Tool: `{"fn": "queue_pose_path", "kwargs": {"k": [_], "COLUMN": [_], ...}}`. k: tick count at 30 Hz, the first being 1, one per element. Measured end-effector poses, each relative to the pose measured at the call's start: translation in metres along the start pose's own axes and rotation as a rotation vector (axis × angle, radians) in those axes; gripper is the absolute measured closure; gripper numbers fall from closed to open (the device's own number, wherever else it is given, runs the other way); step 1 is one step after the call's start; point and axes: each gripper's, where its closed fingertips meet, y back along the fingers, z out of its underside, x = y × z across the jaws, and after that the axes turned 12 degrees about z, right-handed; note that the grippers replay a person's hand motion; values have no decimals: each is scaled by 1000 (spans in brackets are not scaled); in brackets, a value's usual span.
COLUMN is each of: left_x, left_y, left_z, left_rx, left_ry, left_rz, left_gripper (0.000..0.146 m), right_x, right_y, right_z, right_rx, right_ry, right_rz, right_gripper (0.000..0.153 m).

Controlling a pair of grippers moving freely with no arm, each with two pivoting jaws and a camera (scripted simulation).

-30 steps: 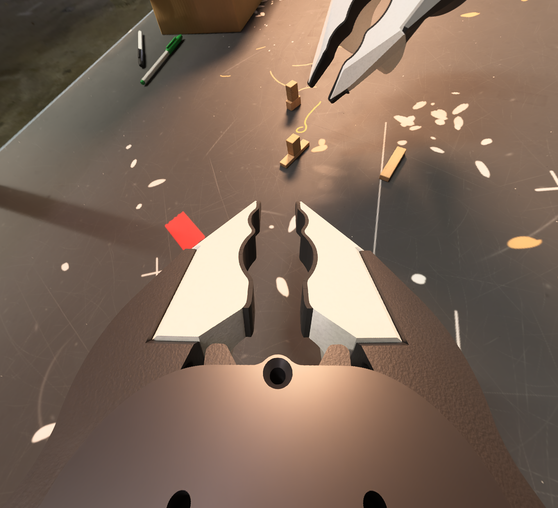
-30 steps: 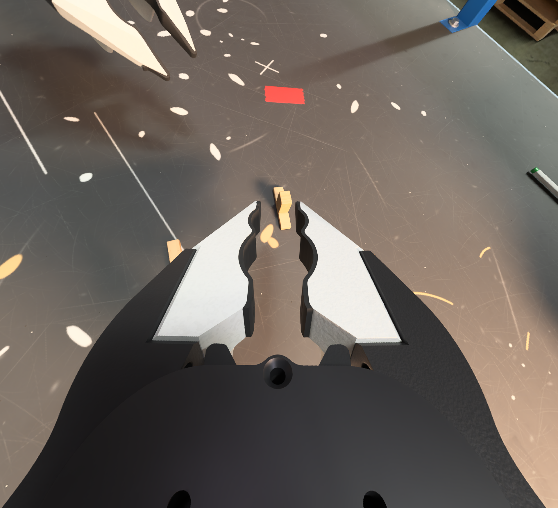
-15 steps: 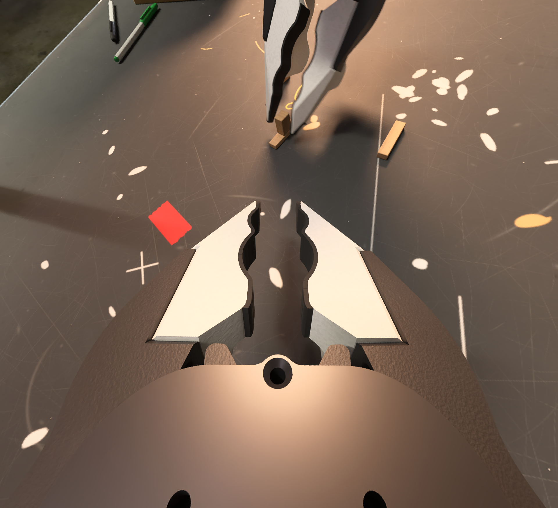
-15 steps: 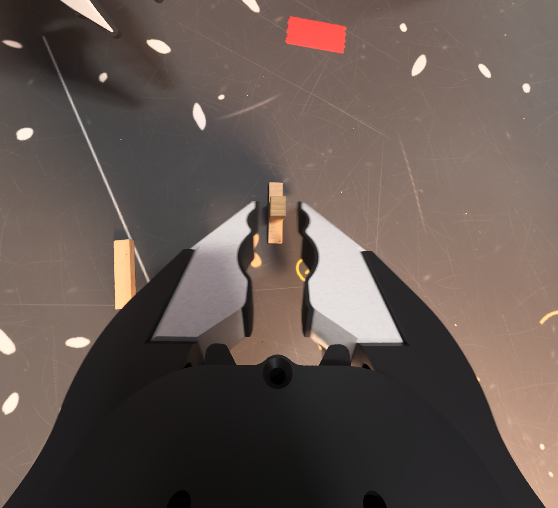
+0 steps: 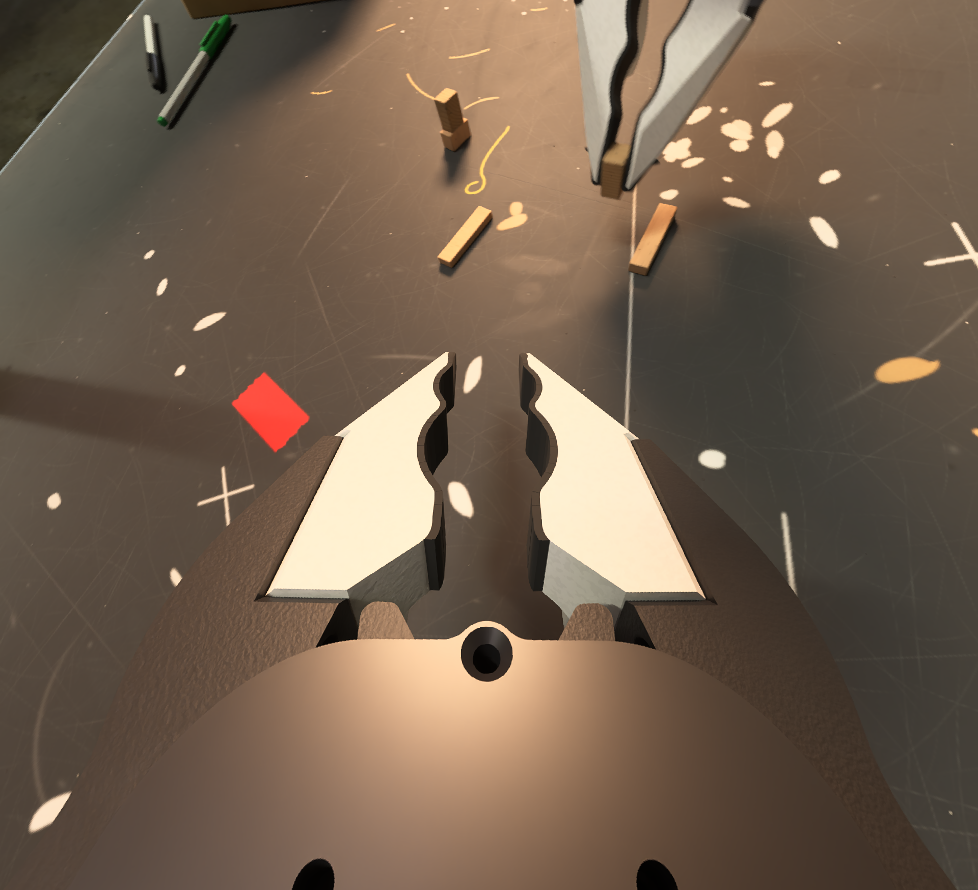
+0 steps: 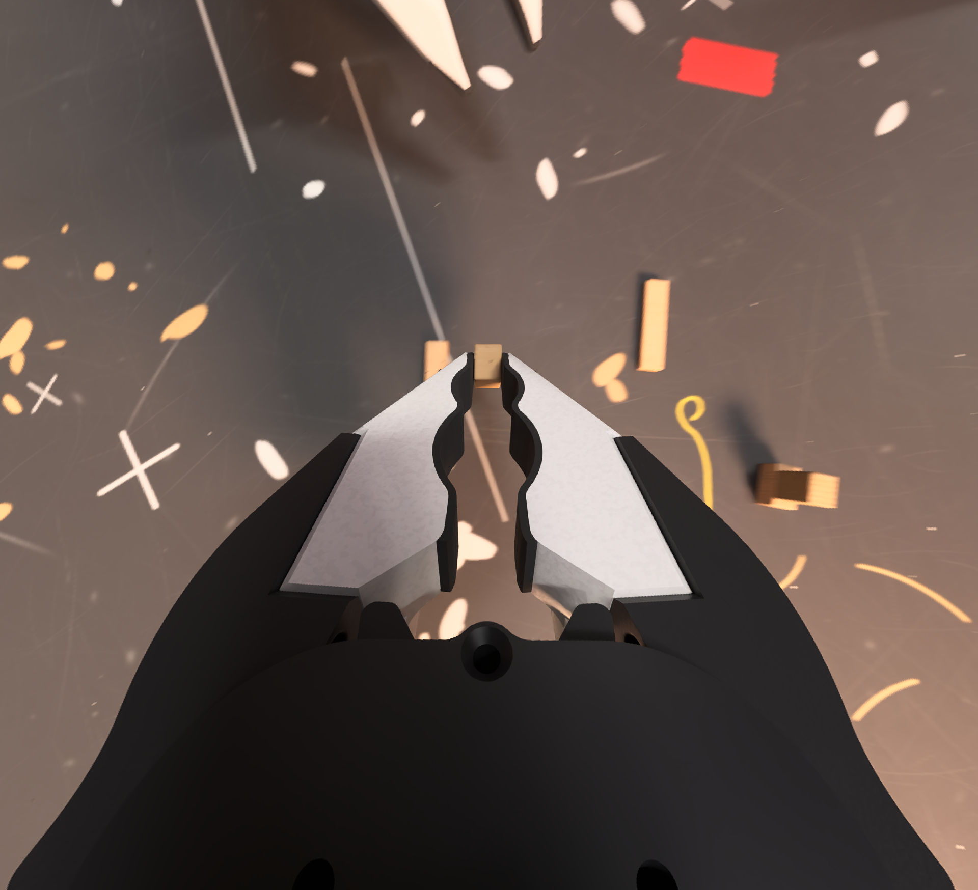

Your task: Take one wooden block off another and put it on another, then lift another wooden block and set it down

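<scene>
The right claw (image 5: 614, 177) grips a small wooden block (image 5: 614, 170) between its tips, held clear above the table (image 5: 264, 240) and just over the far end of a flat block (image 5: 652, 239) lying beside a pale line. In the left wrist view, another flat block (image 5: 464, 236) lies to the left of that one, and farther off stands an upright block on a small base block (image 5: 452, 120). The left claw (image 5: 486, 367) hangs near, its jaws apart and empty, with a red patch (image 5: 270, 411) on the table to its left.
</scene>
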Motion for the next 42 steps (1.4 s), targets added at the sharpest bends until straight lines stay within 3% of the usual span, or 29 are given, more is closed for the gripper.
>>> {"fn": "queue_pose_path", "kwargs": {"k": [5,6,8,12,15,20,23,32,42], "left_x": [8,8,9,8,8,8,7,4,3], "left_y": [-7,-8,-8,-8,-7,-7,-7,-6,-6], "left_z": [2,3,3,4,4,5,6,6,7], "left_rx": [-38,-41,-43,-38,-36,-39,-44,-34,-29], "left_ry": [-41,-44,-43,-40,-41,-43,-45,-41,-43], "left_rz": [12,12,13,15,12,12,7,-3,0], "left_gripper": [122,122,122,122,122,123,123,123,124], "right_x": [-28,-30,-32,-24,4,84,113,129,131], "right_y": [-13,-15,-17,-7,10,42,45,-3,-10], "right_z": [17,16,15,14,18,45,56,49,46], "right_rx": [-49,-41,-36,-20,-9,-26,-55,-85,-74], "right_ry": [-5,-15,-17,-35,-68,-157,-151,-65,-72], "right_rz": [-26,-26,-18,5,79,292,346,259,216], "right_gripper": [141,128,122,113,109,116,119,136,143]}}
